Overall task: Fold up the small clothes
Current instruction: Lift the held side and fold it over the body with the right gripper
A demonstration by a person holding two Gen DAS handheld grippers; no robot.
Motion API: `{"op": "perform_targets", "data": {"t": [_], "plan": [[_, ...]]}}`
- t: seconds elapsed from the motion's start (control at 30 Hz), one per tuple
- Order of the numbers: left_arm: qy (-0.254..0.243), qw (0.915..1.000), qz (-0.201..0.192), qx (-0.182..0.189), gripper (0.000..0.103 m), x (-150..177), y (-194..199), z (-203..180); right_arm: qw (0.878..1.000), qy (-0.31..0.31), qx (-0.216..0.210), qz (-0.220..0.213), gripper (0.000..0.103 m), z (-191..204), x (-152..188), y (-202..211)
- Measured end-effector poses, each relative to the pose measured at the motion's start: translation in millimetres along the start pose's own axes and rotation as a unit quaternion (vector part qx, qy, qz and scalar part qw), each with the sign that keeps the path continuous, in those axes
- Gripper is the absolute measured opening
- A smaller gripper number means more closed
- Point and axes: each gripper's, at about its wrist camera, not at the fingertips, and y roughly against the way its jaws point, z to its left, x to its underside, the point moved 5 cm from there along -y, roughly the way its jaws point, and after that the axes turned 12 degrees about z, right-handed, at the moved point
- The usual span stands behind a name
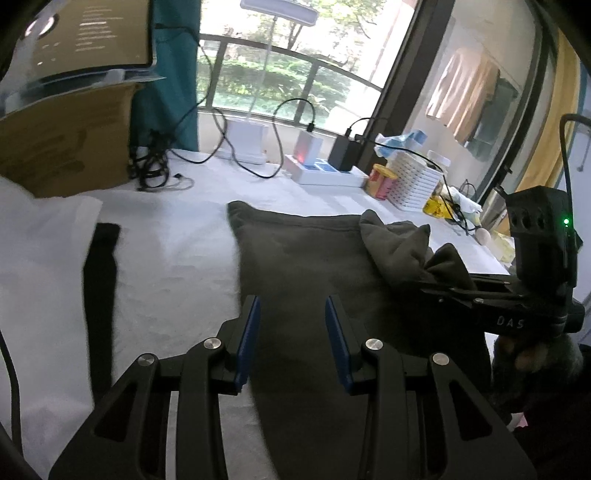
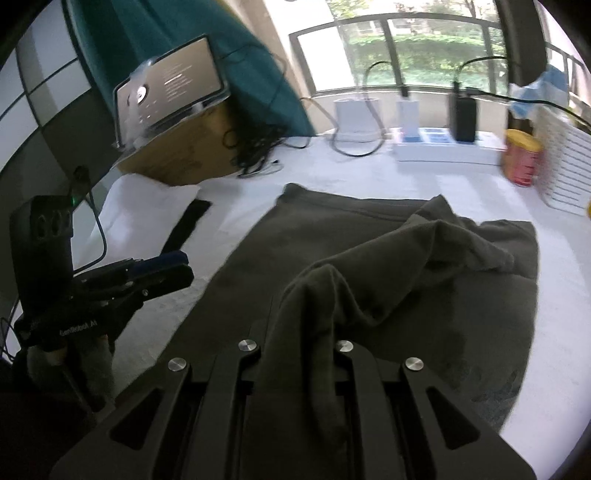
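A dark olive garment lies spread on the white table; it also shows in the right wrist view. My left gripper is open and empty, its blue pads just above the garment's left edge. My right gripper is shut on a lifted fold of the garment, which drapes over the fingers and hides the tips. The right gripper shows in the left wrist view holding that bunched fold. The left gripper shows in the right wrist view at the left.
A white cloth with a black strip lies at the left. A cardboard box with a laptop stands behind it. Cables, chargers, a can and a white basket line the window side.
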Motion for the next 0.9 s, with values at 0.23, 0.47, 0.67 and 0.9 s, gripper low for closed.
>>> {"op": "perform_targets", "data": {"t": [0.23, 0.47, 0.67, 0.9], "plan": [[0.022, 0.9996, -0.005, -0.018, 0.039, 3.9, 11.1, 18.7, 0.999, 0.003, -0.014, 0.049, 0.018, 19.7, -3.1, -25.5], [0.029, 0.9988, -0.002, -0.039, 0.039, 5.3, 17.1, 27.1, 0.997, 0.051, -0.038, 0.033, 0.075, 47.4, -1.3, -5.2], [0.022, 0.9988, -0.006, -0.042, 0.039, 2.3, 20.1, 14.0, 0.998, 0.048, -0.043, 0.016, 0.078, 38.8, 3.0, 27.0], [0.000, 0.9993, -0.009, -0.035, 0.039, -0.8, 20.5, -16.2, 0.999, 0.021, -0.037, -0.014, 0.078, 15.2, 21.0, 62.6]]}}
